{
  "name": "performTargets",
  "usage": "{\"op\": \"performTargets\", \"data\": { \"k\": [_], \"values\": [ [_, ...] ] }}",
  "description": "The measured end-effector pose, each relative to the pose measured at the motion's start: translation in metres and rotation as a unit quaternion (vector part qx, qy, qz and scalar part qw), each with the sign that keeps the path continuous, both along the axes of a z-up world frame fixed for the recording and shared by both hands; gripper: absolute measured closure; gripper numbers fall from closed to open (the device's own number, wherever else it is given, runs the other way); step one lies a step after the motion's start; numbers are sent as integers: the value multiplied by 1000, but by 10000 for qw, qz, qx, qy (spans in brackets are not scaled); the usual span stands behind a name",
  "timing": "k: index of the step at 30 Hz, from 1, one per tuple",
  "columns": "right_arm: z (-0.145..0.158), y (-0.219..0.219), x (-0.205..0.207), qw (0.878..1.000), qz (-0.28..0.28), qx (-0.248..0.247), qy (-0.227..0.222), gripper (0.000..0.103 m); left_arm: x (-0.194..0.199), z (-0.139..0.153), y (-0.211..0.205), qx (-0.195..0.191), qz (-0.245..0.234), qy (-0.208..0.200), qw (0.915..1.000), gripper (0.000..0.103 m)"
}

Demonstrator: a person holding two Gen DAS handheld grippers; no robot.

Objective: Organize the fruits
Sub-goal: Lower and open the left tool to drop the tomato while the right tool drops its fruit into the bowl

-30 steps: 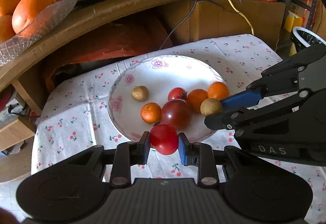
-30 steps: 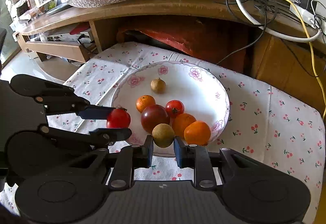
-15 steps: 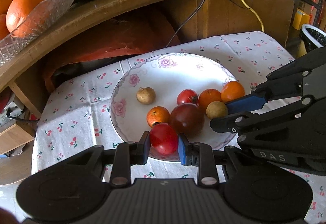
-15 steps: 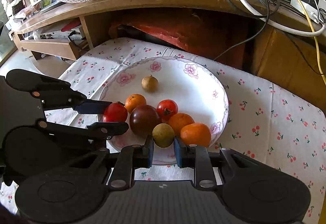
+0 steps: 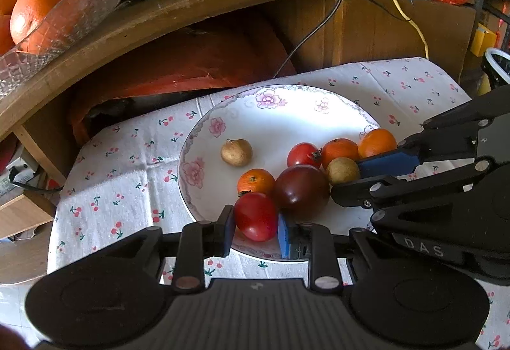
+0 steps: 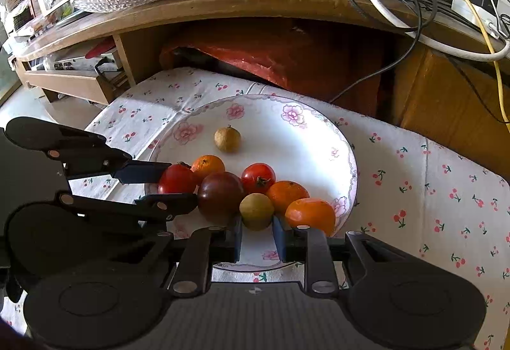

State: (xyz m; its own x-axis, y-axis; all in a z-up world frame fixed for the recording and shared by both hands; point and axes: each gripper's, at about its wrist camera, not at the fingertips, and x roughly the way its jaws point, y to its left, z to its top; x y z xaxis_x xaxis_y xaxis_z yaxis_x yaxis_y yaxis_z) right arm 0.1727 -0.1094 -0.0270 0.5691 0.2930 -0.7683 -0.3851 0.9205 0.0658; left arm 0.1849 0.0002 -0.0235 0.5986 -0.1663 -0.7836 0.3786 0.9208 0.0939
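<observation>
**A:** Fruit everywhere on the plate [image 5: 204, 139], I gather. What are you holding?

**B:** Two things. My left gripper [image 5: 255, 230] pinches a red tomato [image 5: 256, 216] at the plate's 6 o'clock edge, a blue pad on each side of it. My right gripper [image 6: 256, 233] has its pads on either side of a small tan-green fruit [image 6: 256, 211] at about 5 o'clock in the left camera; it looks pinched, though I can't be sure the pads press it.

**A:** What else is near?

**B:** A dark purple tomato [image 5: 301, 192] sits between my two fruits, touching the red one. Behind it are a small orange [image 5: 256, 181], another red tomato [image 5: 302, 155] and two more oranges [image 5: 339, 149]. A second tan fruit [image 5: 236, 153] lies alone near the middle.

**A:** How will they handle?

**B:** My guess: the tomato is light, smooth and soft-skinned, so it could slip or bruise. I'd hold it across its widest part with gentle pressure. The tan fruit looks firmer and rougher, so easier to grip.
</observation>
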Motion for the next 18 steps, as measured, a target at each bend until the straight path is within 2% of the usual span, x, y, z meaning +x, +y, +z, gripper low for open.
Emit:
{"op": "performTargets", "data": {
  "k": [11, 18],
  "values": [
    [0, 1, -3, 10000, -35, -18, -31, 81, -3, 1, -1, 75, -21, -74, 9999, 66],
    [5, -2, -6, 10000, -57, 20, -62, 79, -5, 8, 2, -15, 37, -115, 9999, 66]
  ]
}}
